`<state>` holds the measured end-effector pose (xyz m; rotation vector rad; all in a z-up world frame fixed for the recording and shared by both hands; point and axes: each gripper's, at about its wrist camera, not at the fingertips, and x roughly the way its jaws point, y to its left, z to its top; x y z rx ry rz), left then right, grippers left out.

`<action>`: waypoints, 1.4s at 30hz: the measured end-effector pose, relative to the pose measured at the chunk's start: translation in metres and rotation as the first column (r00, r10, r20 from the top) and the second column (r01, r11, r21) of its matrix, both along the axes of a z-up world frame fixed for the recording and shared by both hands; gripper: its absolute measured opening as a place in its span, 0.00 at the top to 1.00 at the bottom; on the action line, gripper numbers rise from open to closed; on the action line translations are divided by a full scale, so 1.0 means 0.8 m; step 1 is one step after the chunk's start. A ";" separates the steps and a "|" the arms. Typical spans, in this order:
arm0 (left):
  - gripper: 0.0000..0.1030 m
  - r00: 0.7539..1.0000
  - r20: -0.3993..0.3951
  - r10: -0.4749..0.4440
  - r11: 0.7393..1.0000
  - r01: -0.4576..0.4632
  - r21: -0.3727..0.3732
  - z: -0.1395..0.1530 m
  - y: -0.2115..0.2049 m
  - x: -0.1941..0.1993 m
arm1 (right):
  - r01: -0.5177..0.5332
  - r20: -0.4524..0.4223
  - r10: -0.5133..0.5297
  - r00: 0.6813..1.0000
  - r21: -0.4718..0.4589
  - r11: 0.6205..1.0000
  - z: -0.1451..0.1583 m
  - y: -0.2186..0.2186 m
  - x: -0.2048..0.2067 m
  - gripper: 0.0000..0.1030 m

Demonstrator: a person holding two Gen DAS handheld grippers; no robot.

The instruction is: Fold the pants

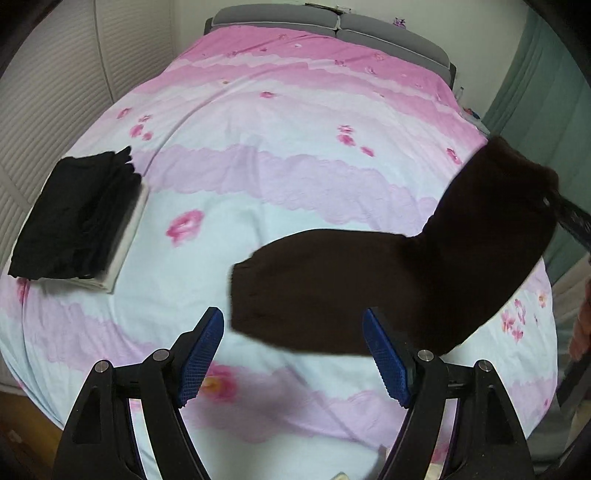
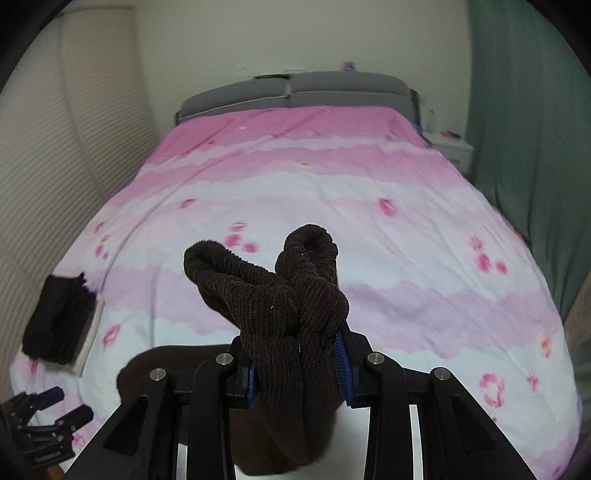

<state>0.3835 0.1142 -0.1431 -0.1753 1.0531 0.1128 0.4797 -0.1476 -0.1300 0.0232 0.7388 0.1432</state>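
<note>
A: Left hand-held gripper (image 1: 293,352)?

B: Spread wide, nothing between the blue pads (image 1: 201,360). Hovering over the bed (image 1: 258,206), just short of the near edge of the pants (image 1: 388,280).

A: Right hand-held gripper (image 2: 295,373)?

B: Clamped on the pants (image 2: 284,325) — a bunched fold of dark brown ribbed cloth pinched between the blue pads (image 2: 341,365). Two looped ends sticking up above the jaws. Rest of the cloth hanging below and trailing down-left onto the bed (image 2: 332,206).

A: Position of the pants overall?

B: Partly lifted. Seen from the left wrist: one broad part low over the near right area of the bed, whether touching it cannot be told; the other end raised up-right toward the bed's right edge, meeting a dark part of the right hand-held gripper (image 1: 576,221) there. Blurred at the edges.

A: Anything else on the bed?

B: A stack (image 1: 77,225) of folded black clothes on a white piece, at the far left side, well apart from the pants. Same stack (image 2: 59,325) visible from the right wrist. Sheet in pink, lilac and pale blue bands with flower prints.

A: Surroundings?

B: Grey headboard (image 1: 332,26) at the far end — green curtain (image 2: 524,147) on the right, ribbed white panels (image 1: 44,96) on the left. Left hand-held gripper (image 2: 55,410) also showing at the lower left corner of the right wrist view.
</note>
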 end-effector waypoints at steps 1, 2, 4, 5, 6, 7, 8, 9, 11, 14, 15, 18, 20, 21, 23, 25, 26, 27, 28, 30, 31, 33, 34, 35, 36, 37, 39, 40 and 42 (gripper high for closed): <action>0.25 1.000 -0.003 -0.005 1.000 0.005 0.003 -0.001 0.006 -0.001 | -0.003 0.005 0.003 1.000 -0.014 1.000 0.003 0.021 -0.004 0.68; 0.25 1.000 -0.005 -0.018 1.000 0.018 0.008 -0.001 0.023 -0.008 | -0.006 0.006 0.006 1.000 -0.023 1.000 0.004 0.037 -0.006 0.68; 0.25 1.000 -0.003 -0.029 1.000 0.029 0.012 -0.001 0.042 -0.011 | -0.007 0.001 0.007 1.000 -0.036 0.999 0.005 0.076 -0.011 0.68; 0.25 0.999 -0.003 -0.032 0.999 0.032 0.012 -0.003 0.058 -0.016 | -0.011 0.001 0.011 1.000 -0.043 0.999 0.005 0.098 -0.013 0.68; 0.25 0.999 -0.006 -0.034 0.999 0.034 0.012 -0.005 0.074 -0.021 | -0.017 0.007 0.018 1.000 -0.064 0.998 0.002 0.124 -0.016 0.68; 0.25 0.999 -0.007 -0.036 0.999 0.036 0.011 -0.006 0.087 -0.023 | -0.023 0.004 0.023 1.000 -0.080 0.997 -0.001 0.139 -0.016 0.68; 0.25 0.999 -0.008 -0.039 0.999 0.039 0.010 -0.007 0.098 -0.025 | -0.040 -0.008 0.040 0.999 -0.106 0.993 -0.010 0.167 -0.018 0.68; 0.25 0.999 -0.010 -0.043 0.999 0.043 0.010 -0.009 0.112 -0.028 | -0.054 -0.023 0.052 0.998 -0.128 0.990 -0.021 0.188 -0.019 0.68; 0.25 0.999 -0.010 -0.047 0.999 0.047 0.014 -0.011 0.131 -0.033 | -0.085 -0.055 0.077 0.996 -0.172 0.981 -0.041 0.220 -0.020 0.68; 0.25 0.999 -0.016 -0.041 0.999 0.041 0.015 -0.019 0.162 -0.035 | -0.158 -0.134 0.128 0.983 -0.246 0.956 -0.084 0.277 -0.034 0.68; 0.25 0.999 -0.021 -0.033 0.999 0.034 0.014 -0.023 0.174 -0.035 | -0.179 -0.159 0.140 0.977 -0.263 0.948 -0.097 0.290 -0.038 0.68; 0.25 0.999 -0.033 -0.021 1.000 0.021 0.014 -0.031 0.194 -0.035 | -0.226 -0.228 0.158 0.961 -0.311 0.923 -0.130 0.321 -0.053 0.63; 0.25 0.999 -0.041 -0.016 0.999 0.018 0.026 -0.036 0.204 -0.035 | -0.248 -0.263 0.161 0.951 -0.342 0.906 -0.150 0.336 -0.062 0.57; 0.25 0.999 -0.043 -0.017 0.999 0.019 0.033 -0.038 0.208 -0.035 | -0.262 -0.271 0.170 0.947 -0.350 0.900 -0.155 0.338 -0.065 0.47; 0.24 0.999 -0.045 -0.013 0.999 0.015 0.044 -0.042 0.212 -0.034 | -0.319 -0.291 0.227 0.929 -0.326 0.890 -0.160 0.345 -0.077 0.30; 0.24 0.999 -0.048 -0.014 0.999 0.016 0.049 -0.044 0.214 -0.033 | -0.365 -0.300 0.277 0.913 -0.298 0.882 -0.156 0.349 -0.090 0.26; 0.24 0.999 -0.047 -0.016 0.998 0.018 0.052 -0.044 0.212 -0.032 | -0.386 -0.305 0.298 0.904 -0.288 0.877 -0.153 0.351 -0.098 0.26; 0.24 0.999 -0.045 -0.021 0.998 0.023 0.051 -0.043 0.210 -0.032 | -0.398 -0.307 0.313 0.899 -0.274 0.875 -0.149 0.352 -0.103 0.26; 0.24 0.999 -0.041 -0.032 0.998 0.034 0.044 -0.042 0.206 -0.032 | -0.423 -0.305 0.348 0.886 -0.229 0.877 -0.141 0.348 -0.112 0.26; 0.24 0.998 -0.031 -0.056 0.998 0.056 0.028 -0.040 0.196 -0.030 | -0.442 -0.293 0.390 0.873 -0.139 0.886 -0.119 0.336 -0.125 0.26; 0.22 0.997 -0.026 -0.073 0.997 0.073 0.018 -0.038 0.189 -0.029 | -0.435 -0.283 0.388 0.877 -0.123 0.892 -0.112 0.331 -0.130 0.26; 0.19 0.993 -0.015 -0.118 0.993 0.118 -0.015 -0.037 0.166 -0.024 | -0.395 -0.246 0.364 0.898 -0.091 0.914 -0.091 0.306 -0.140 0.26; 0.18 0.991 -0.010 -0.137 0.990 0.137 -0.026 -0.036 0.154 -0.020 | -0.357 -0.234 0.328 0.915 -0.090 0.930 -0.083 0.288 -0.142 0.26; 0.16 0.988 -0.005 -0.154 0.988 0.153 -0.034 -0.036 0.142 -0.017 | -0.318 -0.230 0.290 0.929 -0.093 0.944 -0.078 0.270 -0.142 0.26; 0.15 0.984 0.001 -0.175 0.983 0.175 -0.047 -0.036 0.127 -0.011 | -0.277 -0.228 0.250 0.941 -0.096 0.956 -0.075 0.251 -0.140 0.26; 0.14 0.982 0.002 -0.190 0.980 0.190 -0.061 -0.038 0.113 -0.004 | -0.236 -0.231 0.208 0.951 -0.102 0.966 -0.076 0.232 -0.137 0.26; 0.13 0.975 0.001 -0.224 0.970 0.223 -0.094 -0.042 0.085 0.015 | -0.161 -0.245 0.130 0.961 -0.112 0.981 -0.081 0.196 -0.129 0.26; 0.13 0.973 -0.005 -0.231 0.968 0.229 -0.103 -0.045 0.076 0.024 | -0.120 -0.260 0.088 0.962 -0.109 0.987 -0.085 0.174 -0.124 0.26; 0.13 0.971 -0.028 -0.236 0.966 0.231 -0.119 -0.051 0.049 0.055 | -0.048 -0.291 0.023 0.957 -0.081 0.996 -0.093 0.136 -0.114 0.26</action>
